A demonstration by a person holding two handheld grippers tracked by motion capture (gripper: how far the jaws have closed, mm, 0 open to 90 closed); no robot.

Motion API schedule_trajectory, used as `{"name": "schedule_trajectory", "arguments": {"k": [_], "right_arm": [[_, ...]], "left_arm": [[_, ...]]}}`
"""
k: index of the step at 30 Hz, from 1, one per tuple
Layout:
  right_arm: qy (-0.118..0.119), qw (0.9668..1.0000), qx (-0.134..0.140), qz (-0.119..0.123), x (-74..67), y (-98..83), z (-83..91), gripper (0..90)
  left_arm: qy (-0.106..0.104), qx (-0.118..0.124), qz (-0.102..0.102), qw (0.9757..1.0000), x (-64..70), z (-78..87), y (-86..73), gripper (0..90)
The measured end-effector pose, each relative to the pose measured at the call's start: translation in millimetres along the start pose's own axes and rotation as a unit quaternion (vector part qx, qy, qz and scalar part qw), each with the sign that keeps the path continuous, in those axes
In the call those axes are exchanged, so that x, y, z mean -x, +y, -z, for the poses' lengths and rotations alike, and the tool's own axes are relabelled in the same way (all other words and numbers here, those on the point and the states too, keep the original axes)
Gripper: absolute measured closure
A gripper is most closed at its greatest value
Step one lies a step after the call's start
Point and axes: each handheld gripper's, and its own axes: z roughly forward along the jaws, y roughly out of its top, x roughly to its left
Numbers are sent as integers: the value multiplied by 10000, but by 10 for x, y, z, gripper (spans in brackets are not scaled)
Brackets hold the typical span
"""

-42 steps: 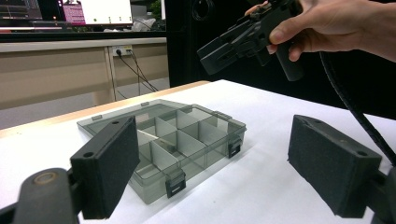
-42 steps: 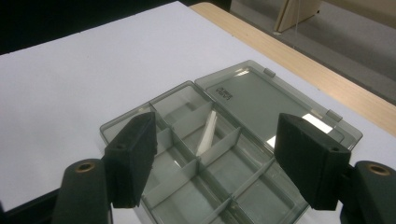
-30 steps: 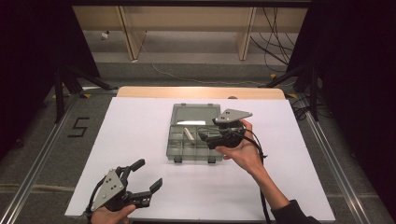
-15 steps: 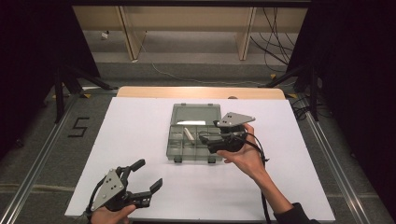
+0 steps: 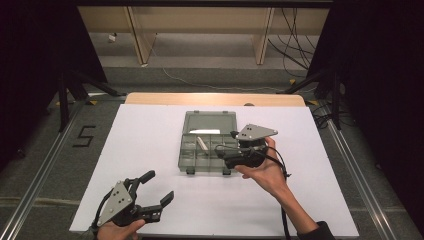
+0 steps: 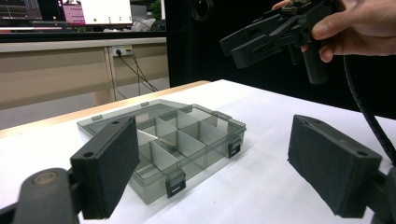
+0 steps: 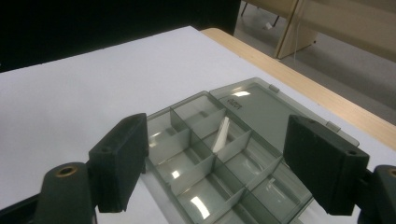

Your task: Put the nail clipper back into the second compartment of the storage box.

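On the white table I see a grey transparent box with its lid folded back flat toward the far edge. The box is divided into small compartments, and it lies near the middle of the table, a little to the right side. In one compartment of the back row there is a thin white stick; it leans on a divider, tilted, with one end higher. I think it is a small plastic piece, but the pictures are not sharp enough for me to be sure.

My right gripper is held in the right hand just above the right edge of the box, with its jaws pointing left over the compartments. In the right gripper view its two jaws stand wide apart, with nothing between them, and the box is under them. In the left gripper view the right gripper hangs in the air over the table, not touching the box.

My left gripper is near the front left corner of the table, well apart from the box, held by the left hand. Its jaws are also spread wide and hold nothing. The two black latches on the front wall of the box hang open.
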Motion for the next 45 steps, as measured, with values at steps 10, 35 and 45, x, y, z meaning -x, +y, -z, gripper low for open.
{"name": "schedule_trajectory", "arguments": {"k": [10,35,45], "right_arm": [[13,9999,134,-4,-35,-63,78,231],[-32,9979,607,-223,-54,-291,289,199],[-23,9967,789,-209,-69,-393,365,186]], "left_arm": [[-6,13,-8,10000,3,6,7,160],[3,15,33,10000,0,-12,-3,159],[0,-6,7,10000,-2,-9,-4,159]]}}
